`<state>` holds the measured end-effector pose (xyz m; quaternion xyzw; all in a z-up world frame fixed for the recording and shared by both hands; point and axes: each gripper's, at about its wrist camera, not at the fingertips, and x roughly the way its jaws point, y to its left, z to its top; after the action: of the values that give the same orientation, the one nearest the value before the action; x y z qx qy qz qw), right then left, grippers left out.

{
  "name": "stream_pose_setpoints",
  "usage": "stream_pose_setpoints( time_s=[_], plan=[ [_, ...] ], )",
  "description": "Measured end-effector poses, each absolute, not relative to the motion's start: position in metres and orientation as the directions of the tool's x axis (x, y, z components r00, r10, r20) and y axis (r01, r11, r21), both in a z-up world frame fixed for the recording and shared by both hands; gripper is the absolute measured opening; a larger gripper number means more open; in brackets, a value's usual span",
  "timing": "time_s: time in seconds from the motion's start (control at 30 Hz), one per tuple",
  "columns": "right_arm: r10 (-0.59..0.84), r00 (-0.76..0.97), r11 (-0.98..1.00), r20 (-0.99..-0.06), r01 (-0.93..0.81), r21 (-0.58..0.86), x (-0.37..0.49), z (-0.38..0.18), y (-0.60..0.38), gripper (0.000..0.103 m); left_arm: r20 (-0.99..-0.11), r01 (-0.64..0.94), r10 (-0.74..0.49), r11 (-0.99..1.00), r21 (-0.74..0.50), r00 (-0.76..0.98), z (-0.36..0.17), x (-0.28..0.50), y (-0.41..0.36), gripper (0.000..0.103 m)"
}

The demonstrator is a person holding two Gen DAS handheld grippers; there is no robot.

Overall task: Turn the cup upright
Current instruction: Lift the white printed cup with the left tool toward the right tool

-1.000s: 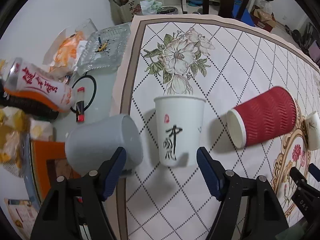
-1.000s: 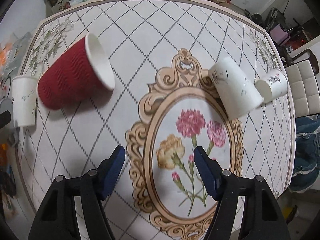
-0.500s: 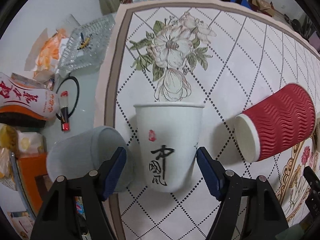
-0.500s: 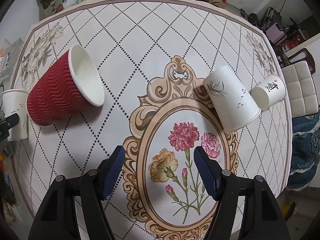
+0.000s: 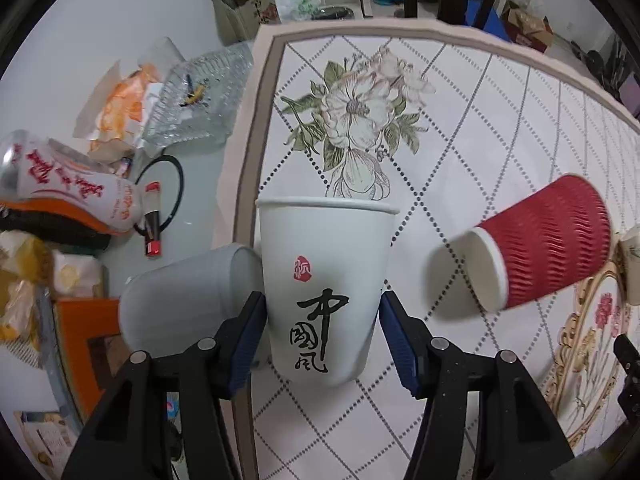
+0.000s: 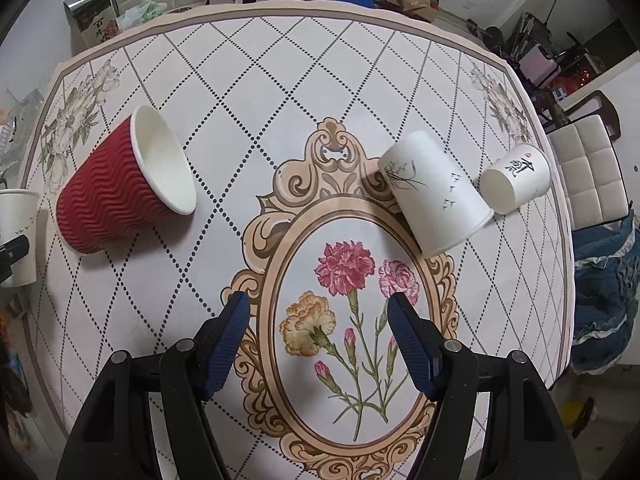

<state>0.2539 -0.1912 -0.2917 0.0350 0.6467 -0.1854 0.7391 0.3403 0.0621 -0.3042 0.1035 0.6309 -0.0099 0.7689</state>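
A white paper cup (image 5: 324,280) with black calligraphy stands upright, mouth up, on the patterned table mat, between the pads of my left gripper (image 5: 322,332). The jaws stand close at both its sides; contact is unclear. The same cup shows at the left edge of the right wrist view (image 6: 18,236). A red ribbed cup (image 5: 548,240) lies on its side to the right; it also shows in the right wrist view (image 6: 124,184). My right gripper (image 6: 318,332) is open and empty above the flower medallion.
A grey cup (image 5: 188,296) lies on its side by the left finger. Two white cups (image 6: 436,200) (image 6: 516,178) lie on their sides at the mat's right. Snack packets (image 5: 68,196), a glass tray (image 5: 200,92) and a box (image 5: 244,4) crowd the left.
My left gripper has moved forward around the upright white cup and its jaws have narrowed on it. My right gripper has drifted slightly and stays open.
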Motion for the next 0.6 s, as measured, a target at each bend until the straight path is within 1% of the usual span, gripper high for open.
stream_pose_setpoints(
  time_s=[0.2, 0.37, 0.57, 0.6],
  plan=[
    [-0.219, 0.131, 0.934, -0.967, 0.316, -0.168, 0.232, -0.272, -0.197, 0.073, -0.965, 0.131, 0.09, 0.983, 0.125, 0.248, -0.266, 0.307, 0.048, 0.055],
    [-0.2, 0.154, 0.94, -0.968, 0.309, -0.146, 0.204, -0.263, -0.21, 0.073, -0.967, 0.122, 0.057, 0.988, 0.09, 0.247, -0.242, 0.259, 0.023, 0.055],
    [-0.156, 0.124, 0.942, -0.98, 0.316, -0.11, 0.168, -0.277, -0.24, 0.075, -0.983, 0.099, 0.012, 0.995, 0.031, 0.184, -0.25, 0.202, -0.018, 0.055],
    [-0.155, 0.122, 0.941, -0.98, 0.32, -0.109, 0.163, -0.281, -0.246, 0.078, -0.986, 0.092, 0.005, 0.996, 0.021, 0.169, -0.255, 0.195, -0.026, 0.055]
  ],
)
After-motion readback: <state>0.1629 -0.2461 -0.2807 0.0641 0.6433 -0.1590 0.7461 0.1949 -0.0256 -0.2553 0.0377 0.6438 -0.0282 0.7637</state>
